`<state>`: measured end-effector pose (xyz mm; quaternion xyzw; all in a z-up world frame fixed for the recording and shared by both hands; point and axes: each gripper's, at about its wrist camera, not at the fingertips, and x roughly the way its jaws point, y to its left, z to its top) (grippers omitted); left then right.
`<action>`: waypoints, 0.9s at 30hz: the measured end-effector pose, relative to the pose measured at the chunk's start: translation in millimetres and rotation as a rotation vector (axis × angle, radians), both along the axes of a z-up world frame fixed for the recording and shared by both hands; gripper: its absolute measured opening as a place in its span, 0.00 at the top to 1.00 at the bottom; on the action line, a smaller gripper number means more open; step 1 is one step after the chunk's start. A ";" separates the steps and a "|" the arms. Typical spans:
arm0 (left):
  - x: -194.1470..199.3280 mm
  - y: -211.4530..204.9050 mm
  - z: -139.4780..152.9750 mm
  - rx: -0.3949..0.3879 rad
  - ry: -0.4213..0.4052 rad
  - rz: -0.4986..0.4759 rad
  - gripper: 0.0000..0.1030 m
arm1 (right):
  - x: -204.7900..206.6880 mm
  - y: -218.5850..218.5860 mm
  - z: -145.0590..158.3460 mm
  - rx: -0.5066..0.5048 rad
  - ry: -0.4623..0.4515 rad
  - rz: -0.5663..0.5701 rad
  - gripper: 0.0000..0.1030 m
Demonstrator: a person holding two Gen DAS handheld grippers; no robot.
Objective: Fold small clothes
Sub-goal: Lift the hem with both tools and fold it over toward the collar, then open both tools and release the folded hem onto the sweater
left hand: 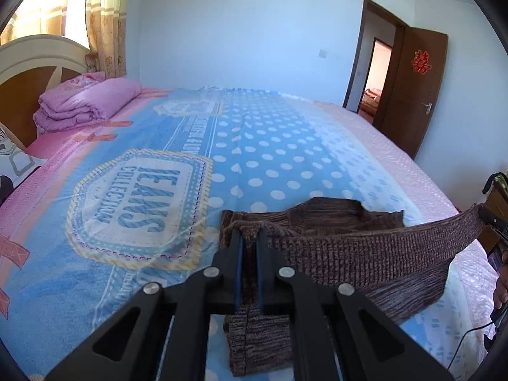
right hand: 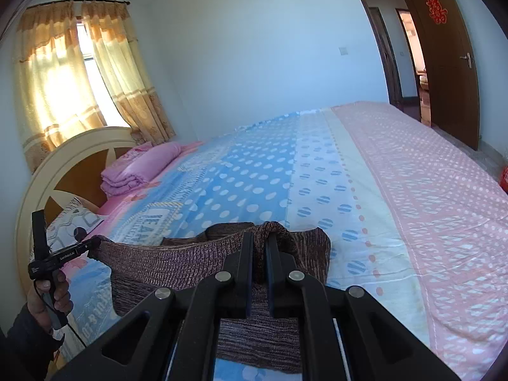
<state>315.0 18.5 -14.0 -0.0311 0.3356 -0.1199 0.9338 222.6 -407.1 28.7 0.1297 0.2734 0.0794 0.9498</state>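
A brown knitted garment (left hand: 355,247) is stretched in the air above the bed between my two grippers. My left gripper (left hand: 248,235) is shut on one corner of its edge, and the knit hangs down between and below the fingers. In the right wrist view my right gripper (right hand: 259,238) is shut on the other corner of the brown garment (right hand: 177,263). The taut upper hem runs from one gripper to the other. The right gripper shows at the right edge of the left wrist view (left hand: 490,216); the left gripper shows at the left of the right wrist view (right hand: 90,243), with a hand (right hand: 47,295) on its handle.
The bed (left hand: 279,146) has a blue dotted and pink cover with a large printed badge (left hand: 139,206). A folded pink quilt (left hand: 85,104) lies by the headboard (left hand: 28,60). A brown door (left hand: 409,89) stands open at the far right; curtains (right hand: 63,73) hang by the window.
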 end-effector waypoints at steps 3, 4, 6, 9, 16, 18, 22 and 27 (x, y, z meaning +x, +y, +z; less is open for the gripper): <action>23.9 -4.3 -19.1 0.023 0.041 0.008 0.92 | 29.1 -0.8 -19.9 -0.007 0.051 -0.006 0.94; 31.3 -5.6 -26.4 0.026 0.059 0.010 0.92 | 38.9 -0.2 -28.0 -0.018 0.069 -0.010 0.94; 47.6 -9.3 -44.5 0.052 0.095 0.019 0.92 | 59.4 0.8 -46.1 -0.039 0.109 -0.015 0.94; 70.3 -17.8 -72.8 0.106 0.138 0.030 0.92 | 90.2 -0.6 -76.3 -0.073 0.180 -0.031 0.94; 66.4 -39.1 -96.6 0.285 0.113 0.021 0.71 | 111.9 2.5 -117.4 -0.193 0.275 -0.017 0.76; 46.0 -38.6 -90.3 0.332 0.070 -0.005 0.37 | 101.9 15.3 -116.5 -0.291 0.287 0.024 0.29; 19.3 -43.4 -90.6 0.457 -0.012 -0.077 0.19 | 92.1 45.1 -124.6 -0.547 0.289 0.068 0.23; 33.8 -59.7 -108.9 0.588 -0.003 -0.087 0.18 | 115.9 63.9 -130.5 -0.699 0.287 0.080 0.24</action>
